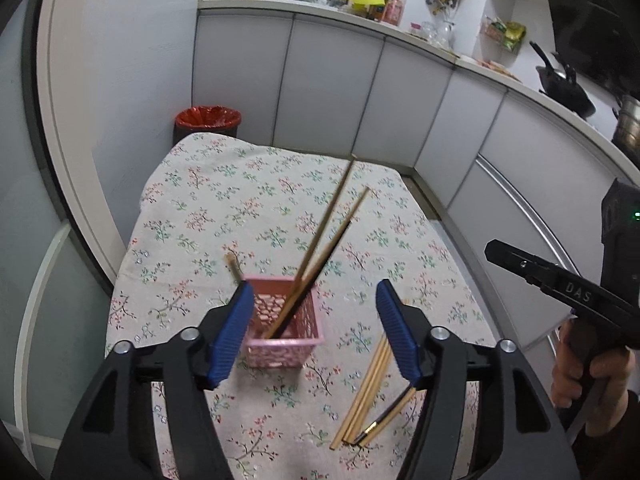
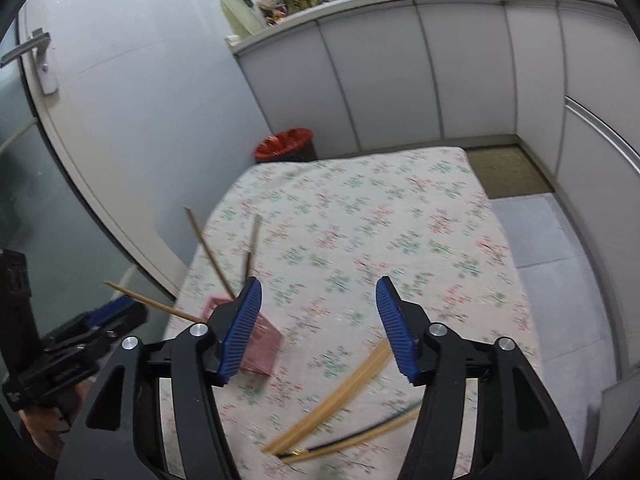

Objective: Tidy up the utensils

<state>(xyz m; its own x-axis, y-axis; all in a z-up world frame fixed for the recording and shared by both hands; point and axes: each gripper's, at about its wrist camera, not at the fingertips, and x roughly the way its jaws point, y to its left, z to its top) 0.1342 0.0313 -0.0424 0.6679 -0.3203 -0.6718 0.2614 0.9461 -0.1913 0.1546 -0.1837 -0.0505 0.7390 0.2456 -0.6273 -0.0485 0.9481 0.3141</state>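
Observation:
A pink perforated basket [image 1: 282, 322] stands on the floral tablecloth [image 1: 256, 208] with three chopsticks [image 1: 328, 232] leaning in it. A loose bundle of wooden chopsticks and one dark one [image 1: 370, 394] lies on the cloth to its right. My left gripper [image 1: 316, 332] is open and empty, hovering just in front of the basket. My right gripper [image 2: 318, 328] is open and empty, above the loose chopsticks [image 2: 332, 400]; the basket [image 2: 262, 342] is partly hidden behind its left finger. The right gripper also shows at the right edge of the left wrist view [image 1: 560, 280].
A red-lined bin [image 1: 208, 120] stands beyond the table's far left corner. White cabinets [image 1: 328, 84] with a cluttered counter run behind and to the right. A door with a handle [image 2: 38, 60] is on the left. A mat [image 2: 504, 168] lies on the floor at right.

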